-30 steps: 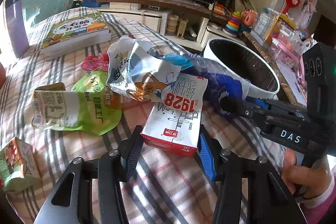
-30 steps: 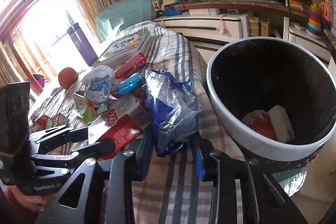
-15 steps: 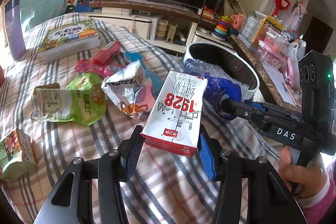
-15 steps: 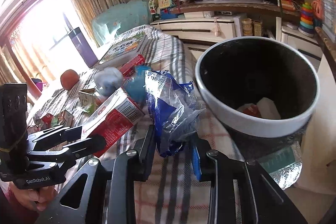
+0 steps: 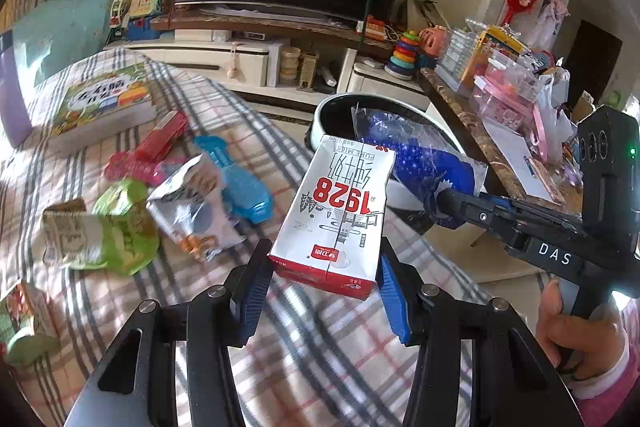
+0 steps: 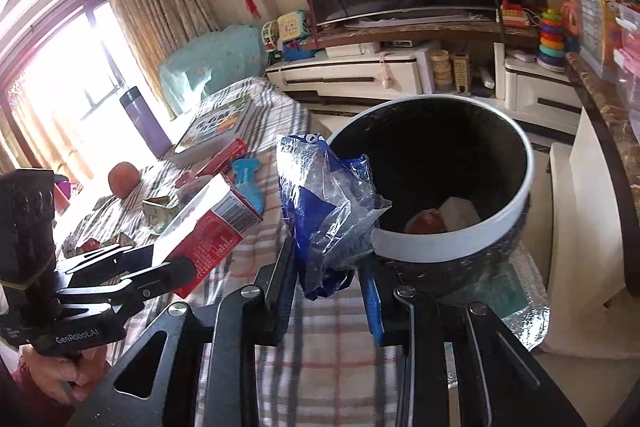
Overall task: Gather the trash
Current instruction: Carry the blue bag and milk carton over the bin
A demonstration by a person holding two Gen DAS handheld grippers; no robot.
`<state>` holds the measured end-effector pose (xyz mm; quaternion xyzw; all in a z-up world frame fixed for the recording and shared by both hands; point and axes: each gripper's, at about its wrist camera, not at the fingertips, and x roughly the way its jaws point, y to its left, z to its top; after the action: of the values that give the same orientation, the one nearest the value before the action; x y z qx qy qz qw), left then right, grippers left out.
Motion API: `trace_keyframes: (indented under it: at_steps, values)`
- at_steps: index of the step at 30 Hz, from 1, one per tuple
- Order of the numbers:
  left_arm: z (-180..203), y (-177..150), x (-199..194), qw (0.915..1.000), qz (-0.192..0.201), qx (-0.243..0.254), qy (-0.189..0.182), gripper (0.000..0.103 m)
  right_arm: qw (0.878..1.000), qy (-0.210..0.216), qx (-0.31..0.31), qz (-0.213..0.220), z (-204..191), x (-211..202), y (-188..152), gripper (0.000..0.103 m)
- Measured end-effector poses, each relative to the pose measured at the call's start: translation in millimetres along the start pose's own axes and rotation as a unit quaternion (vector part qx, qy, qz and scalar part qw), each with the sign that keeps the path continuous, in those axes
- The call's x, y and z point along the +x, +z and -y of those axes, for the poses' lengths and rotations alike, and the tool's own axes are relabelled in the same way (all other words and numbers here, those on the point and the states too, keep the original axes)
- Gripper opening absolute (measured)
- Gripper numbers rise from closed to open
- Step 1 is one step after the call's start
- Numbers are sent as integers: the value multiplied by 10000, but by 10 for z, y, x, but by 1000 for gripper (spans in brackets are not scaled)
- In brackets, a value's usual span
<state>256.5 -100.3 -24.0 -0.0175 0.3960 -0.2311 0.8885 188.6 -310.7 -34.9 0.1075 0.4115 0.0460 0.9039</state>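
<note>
The milk carton (image 5: pixel 334 215), white with red "1928" print, is pinched at its base between the blue pads of the left gripper (image 5: pixel 324 285) and held clear above the plaid cloth (image 5: pixel 320 367), its top tipped toward the bin at about 1 o'clock; it looks empty and light, stiff along its folded edges but likely to dent across the flat faces, so the hold low on the two narrow sides seems sound; the glossy card could slide if the clamp eased. The right gripper (image 6: pixel 330 287) is clenched on the blue plastic bag (image 6: pixel 328 203), crumpled, limp and nearly weightless by the look of it, caught at its lower bunch while the rest stands up just at the bin's near rim at 12 o'clock; such film may cling to the pads on release. The white-rimmed bin (image 6: pixel 520 195) stands beyond the table edge, with a reddish piece and a white one at its bottom; what they are is hard to make out. Other wrappers lie on the cloth at 9 to 10 o'clock in the left view, blurred; the carton's far face and how much of the bag sits between the pads are hidden.
</note>
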Motion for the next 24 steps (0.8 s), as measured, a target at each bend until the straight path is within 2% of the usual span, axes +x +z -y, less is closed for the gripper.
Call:
trace_keyframes:
  at_steps: [24]
  values:
    - [282,358,436,9996,-69,238,-94,49,9991,-367,178,137,476,-90,183,30]
